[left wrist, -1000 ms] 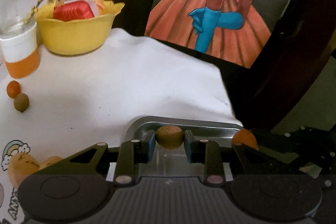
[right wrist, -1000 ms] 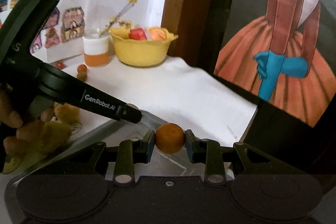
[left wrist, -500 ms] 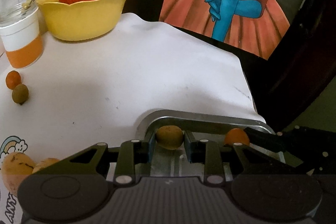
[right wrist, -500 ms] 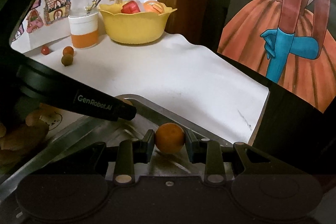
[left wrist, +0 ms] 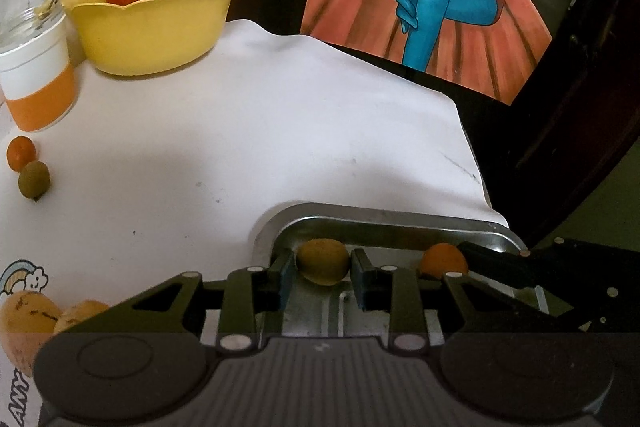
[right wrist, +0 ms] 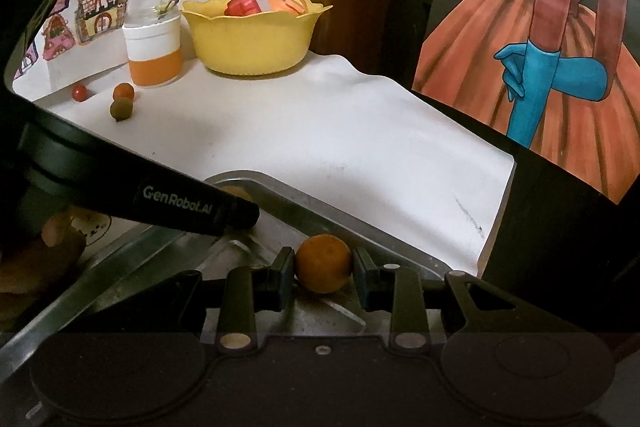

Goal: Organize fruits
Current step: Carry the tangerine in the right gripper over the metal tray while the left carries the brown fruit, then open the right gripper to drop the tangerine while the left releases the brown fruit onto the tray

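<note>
Fruits go down together: I hold my left gripper (left wrist: 323,277) clenched on a yellow-brown fruit (left wrist: 322,261) by the far rim of the metal tray (left wrist: 384,217), my right gripper (right wrist: 323,277) clenched on an orange fruit (right wrist: 323,263) beside it, low for release.

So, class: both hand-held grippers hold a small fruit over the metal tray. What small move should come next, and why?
Probably open both and release. The left hand-held gripper holds the yellowish fruit and the right hand-held gripper the orange fruit, low inside the metal tray.
</note>
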`<move>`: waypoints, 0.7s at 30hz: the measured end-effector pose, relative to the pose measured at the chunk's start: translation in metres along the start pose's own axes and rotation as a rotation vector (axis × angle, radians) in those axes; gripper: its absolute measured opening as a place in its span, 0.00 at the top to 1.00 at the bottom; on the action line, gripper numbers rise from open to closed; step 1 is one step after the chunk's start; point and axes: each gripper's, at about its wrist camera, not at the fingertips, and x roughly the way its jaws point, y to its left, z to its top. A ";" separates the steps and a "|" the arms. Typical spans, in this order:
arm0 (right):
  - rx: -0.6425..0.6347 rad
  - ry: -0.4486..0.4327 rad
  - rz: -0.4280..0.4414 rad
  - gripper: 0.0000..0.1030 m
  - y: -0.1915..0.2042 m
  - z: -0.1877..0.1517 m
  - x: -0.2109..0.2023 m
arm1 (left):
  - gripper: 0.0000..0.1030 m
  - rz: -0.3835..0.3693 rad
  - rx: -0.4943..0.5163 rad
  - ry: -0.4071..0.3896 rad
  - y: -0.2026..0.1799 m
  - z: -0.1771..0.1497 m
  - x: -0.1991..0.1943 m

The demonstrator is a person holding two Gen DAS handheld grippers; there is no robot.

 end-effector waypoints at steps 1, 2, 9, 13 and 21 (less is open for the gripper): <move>0.003 -0.001 -0.001 0.67 0.000 0.000 0.000 | 0.67 0.002 0.001 0.000 0.000 0.000 0.000; 0.006 -0.004 -0.002 0.67 0.000 -0.001 0.000 | 0.66 0.002 0.002 0.001 -0.001 0.000 0.000; 0.028 -0.029 -0.004 0.52 -0.002 -0.003 -0.011 | 0.34 -0.011 -0.007 -0.026 -0.004 0.000 -0.014; 0.043 -0.049 -0.010 0.40 -0.004 -0.003 -0.023 | 0.19 0.011 -0.008 -0.067 -0.007 0.001 -0.029; 0.056 -0.109 -0.034 0.09 0.005 -0.005 -0.061 | 0.02 0.015 -0.017 -0.144 -0.008 0.000 -0.068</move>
